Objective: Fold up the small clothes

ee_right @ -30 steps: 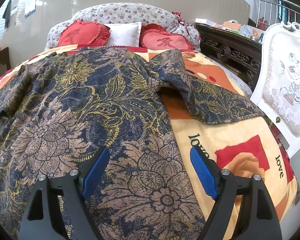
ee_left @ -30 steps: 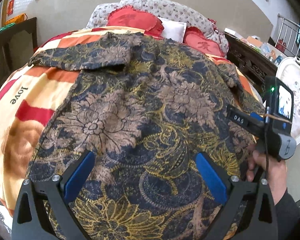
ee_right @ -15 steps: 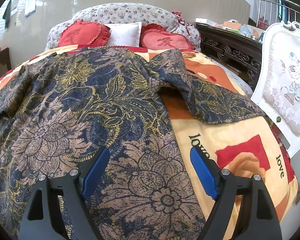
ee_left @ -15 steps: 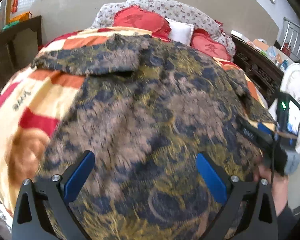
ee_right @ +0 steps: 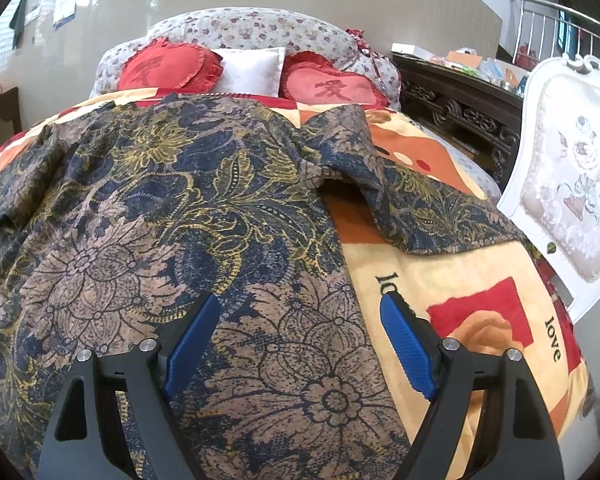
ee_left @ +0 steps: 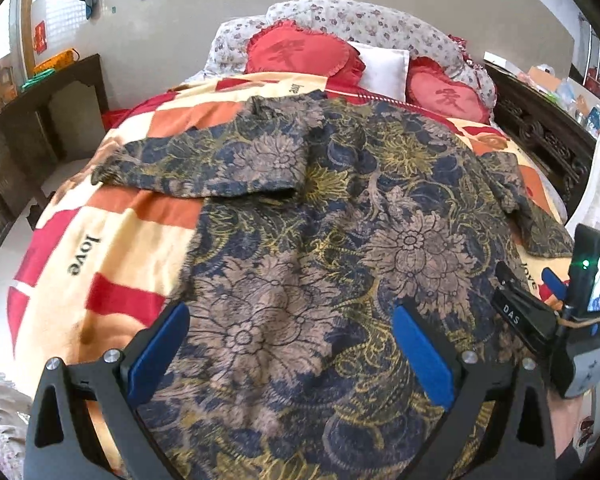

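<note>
A dark blue, tan and gold floral garment (ee_left: 340,240) lies spread flat on the bed, both sleeves out to the sides; it also shows in the right wrist view (ee_right: 160,220). My left gripper (ee_left: 292,344) is open and empty above the garment's lower middle. My right gripper (ee_right: 300,332) is open and empty above the garment's lower right edge. The right gripper with its camera unit (ee_left: 556,312) shows at the right edge of the left wrist view. The left sleeve (ee_left: 204,160) lies out to the left and the right sleeve (ee_right: 428,216) to the right.
The bed carries a red, orange and cream "love" blanket (ee_left: 112,240). Red heart cushions (ee_left: 300,50) and a white pillow (ee_right: 252,70) lie at the head. A dark wooden table (ee_left: 28,120) stands left. A white upholstered chair (ee_right: 572,200) and a carved dark cabinet (ee_right: 460,108) stand right.
My left gripper has pulled back and up, so more of the bed and the left sleeve shows. The right gripper has hardly moved. Both stay open.
</note>
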### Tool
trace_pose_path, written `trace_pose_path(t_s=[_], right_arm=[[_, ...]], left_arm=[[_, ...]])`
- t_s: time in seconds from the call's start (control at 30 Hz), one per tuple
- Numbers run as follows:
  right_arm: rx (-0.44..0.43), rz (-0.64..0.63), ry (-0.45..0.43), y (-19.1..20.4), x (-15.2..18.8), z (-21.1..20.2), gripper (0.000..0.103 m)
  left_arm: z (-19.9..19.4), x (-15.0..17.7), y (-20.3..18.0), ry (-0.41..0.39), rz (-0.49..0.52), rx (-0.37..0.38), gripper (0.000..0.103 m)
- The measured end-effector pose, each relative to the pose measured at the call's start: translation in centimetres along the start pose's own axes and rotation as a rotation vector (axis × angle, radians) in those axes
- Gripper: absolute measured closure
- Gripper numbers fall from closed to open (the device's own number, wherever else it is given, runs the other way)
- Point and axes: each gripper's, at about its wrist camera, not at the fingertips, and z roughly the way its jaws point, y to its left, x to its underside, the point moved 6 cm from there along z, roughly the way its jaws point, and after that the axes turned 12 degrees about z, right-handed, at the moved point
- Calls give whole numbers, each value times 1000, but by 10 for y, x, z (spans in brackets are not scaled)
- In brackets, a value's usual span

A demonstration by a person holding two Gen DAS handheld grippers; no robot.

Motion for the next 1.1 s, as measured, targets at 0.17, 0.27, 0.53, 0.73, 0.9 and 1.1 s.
trace_pose_path(t_s=[0.17,0.27,0.53,0.73,0.9,1.1], right_arm=[[-40,26,-36,-2,-12,-17,7],[-109,45,-82,2,-25,-38,7],[-134,-55,-41,34,-26,-22,7],[-159,-35,63,35,-6,14,8],[-107,24,31,22,-5,11,11],[-73,11,-14,22,-7,3,11]], left_arm=[[-10,-3,10,-17,11,-34,0],[-4,-5,15,-4,6,-42,0],[18,-11,17,19,11,-31,0],[51,-21,22,4,50,-38,0],[83,-34,26,-161,142,-29,0],[123,-17,50,-40,46,-23,0]])
